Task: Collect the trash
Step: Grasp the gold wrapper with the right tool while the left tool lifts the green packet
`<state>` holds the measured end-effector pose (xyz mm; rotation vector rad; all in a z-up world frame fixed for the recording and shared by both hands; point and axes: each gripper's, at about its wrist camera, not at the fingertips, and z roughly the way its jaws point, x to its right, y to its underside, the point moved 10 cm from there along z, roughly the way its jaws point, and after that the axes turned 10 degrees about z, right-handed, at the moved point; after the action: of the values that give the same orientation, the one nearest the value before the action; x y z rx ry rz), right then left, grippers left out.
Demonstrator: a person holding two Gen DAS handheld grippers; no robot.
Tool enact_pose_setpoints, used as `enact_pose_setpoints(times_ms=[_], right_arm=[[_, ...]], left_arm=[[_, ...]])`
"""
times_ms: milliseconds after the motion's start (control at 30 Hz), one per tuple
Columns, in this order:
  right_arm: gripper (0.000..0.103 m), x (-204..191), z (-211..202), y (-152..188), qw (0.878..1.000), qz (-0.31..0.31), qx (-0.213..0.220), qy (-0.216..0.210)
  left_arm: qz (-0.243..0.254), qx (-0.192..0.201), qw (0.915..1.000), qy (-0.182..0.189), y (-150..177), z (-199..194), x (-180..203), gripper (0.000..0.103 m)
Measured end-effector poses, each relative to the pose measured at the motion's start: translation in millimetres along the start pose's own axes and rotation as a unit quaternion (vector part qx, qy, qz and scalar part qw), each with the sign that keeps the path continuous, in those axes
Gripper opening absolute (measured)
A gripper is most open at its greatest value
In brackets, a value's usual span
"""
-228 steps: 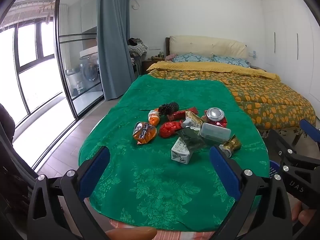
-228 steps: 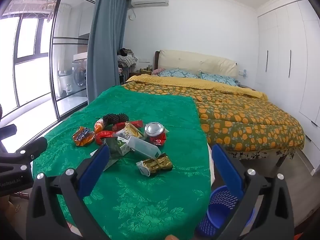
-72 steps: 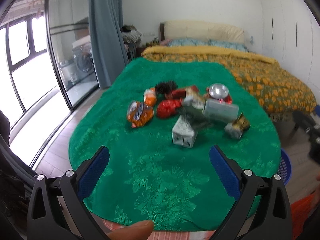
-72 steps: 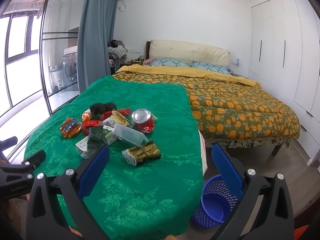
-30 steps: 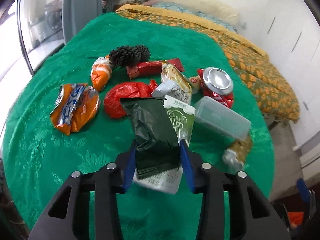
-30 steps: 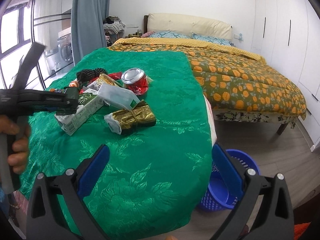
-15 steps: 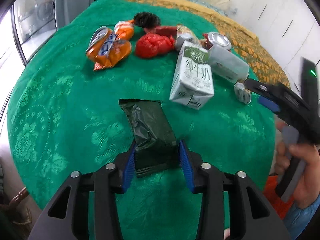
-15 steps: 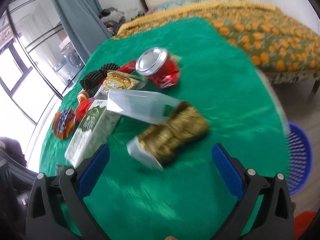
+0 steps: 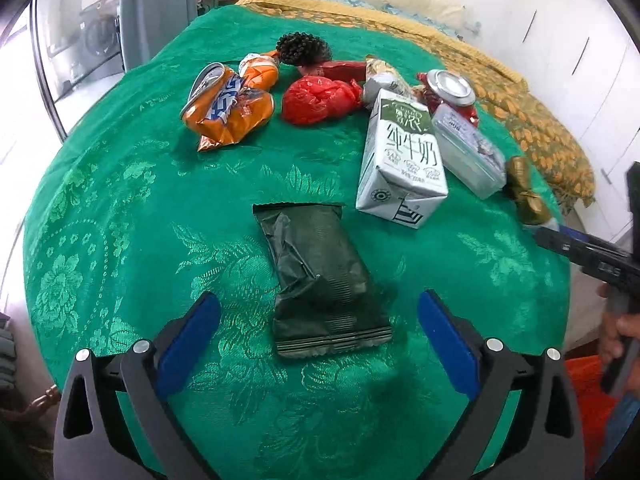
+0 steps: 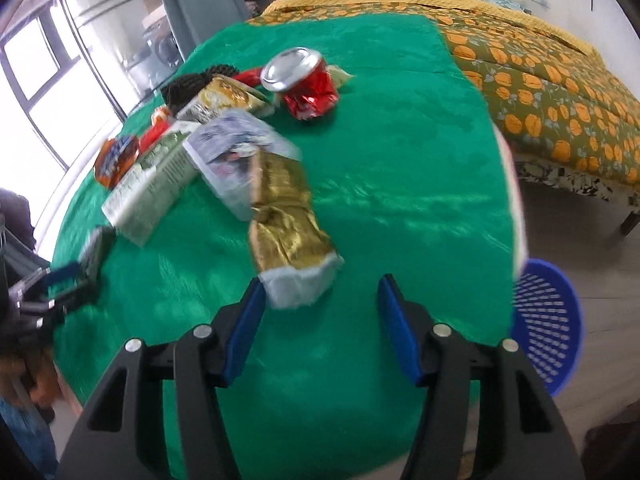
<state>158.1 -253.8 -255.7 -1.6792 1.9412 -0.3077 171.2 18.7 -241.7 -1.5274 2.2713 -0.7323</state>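
Observation:
A dark green snack packet (image 9: 316,276) lies flat on the green tablecloth (image 9: 120,208), between the wide-open jaws of my left gripper (image 9: 318,332). Behind it lie a white milk carton (image 9: 402,160), an orange wrapper (image 9: 228,108), a red bag (image 9: 316,98), a crushed red can (image 9: 450,88) and a clear box (image 9: 468,152). My right gripper (image 10: 320,320) is open, partly narrowed, just in front of a gold foil packet (image 10: 286,224); the packet's white end sits by the left finger. The blue basket (image 10: 546,320) stands on the floor at the right.
A bed with an orange-patterned quilt (image 10: 560,80) runs behind and right of the table. Glass doors and a grey curtain (image 9: 156,8) are at the left. The right gripper also shows in the left wrist view (image 9: 588,256) at the table's right edge.
My left gripper carried the dark green packet out of the pile, set it on the cloth and opened. My right gripper moved in close to the gold packet and its jaws narrowed.

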Motion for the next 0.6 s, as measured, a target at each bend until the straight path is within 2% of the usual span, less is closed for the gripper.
enact_pose_setpoints(times_ms=[33, 67, 100, 200, 400, 533, 567, 600], right_arm=[[0.062, 3, -2, 1, 1.000, 0.001, -0.001, -0.001], [0.073, 5, -4, 2, 1.000, 0.003, -0.001, -0.002], [0.078, 6, -6, 2, 1.000, 0.005, 0.000, -0.004], [0.080, -1, -13, 2, 1.000, -0.012, 0.004, -0.016], [0.082, -27, -17, -12, 0.996, -0.074, -0.009, -0.054], [0.082, -37, 4, -21, 0.992, -0.110, -0.039, -0.046], [0.081, -40, 10, -23, 0.991, -0.113, -0.050, -0.048], [0.077, -41, 14, -24, 0.991, -0.116, -0.055, -0.046]], left_arm=[[0.003, -0.002, 1.0000, -0.008, 0, 1, 1, 0.098], [0.010, -0.005, 0.9998, -0.015, 1, 3, 1, 0.098], [0.020, -0.013, 0.9994, -0.023, 2, 5, 2, 0.098], [0.040, -0.023, 0.9984, -0.031, 7, -1, 4, 0.098], [0.002, 0.020, 0.9996, 0.021, -5, -30, -11, 0.098], [0.040, 0.005, 0.9992, 0.006, -16, -18, 3, 0.097], [0.047, -0.001, 0.9989, -0.005, -17, -11, 5, 0.094], [0.050, -0.008, 0.9986, -0.015, -18, -5, 5, 0.086]])
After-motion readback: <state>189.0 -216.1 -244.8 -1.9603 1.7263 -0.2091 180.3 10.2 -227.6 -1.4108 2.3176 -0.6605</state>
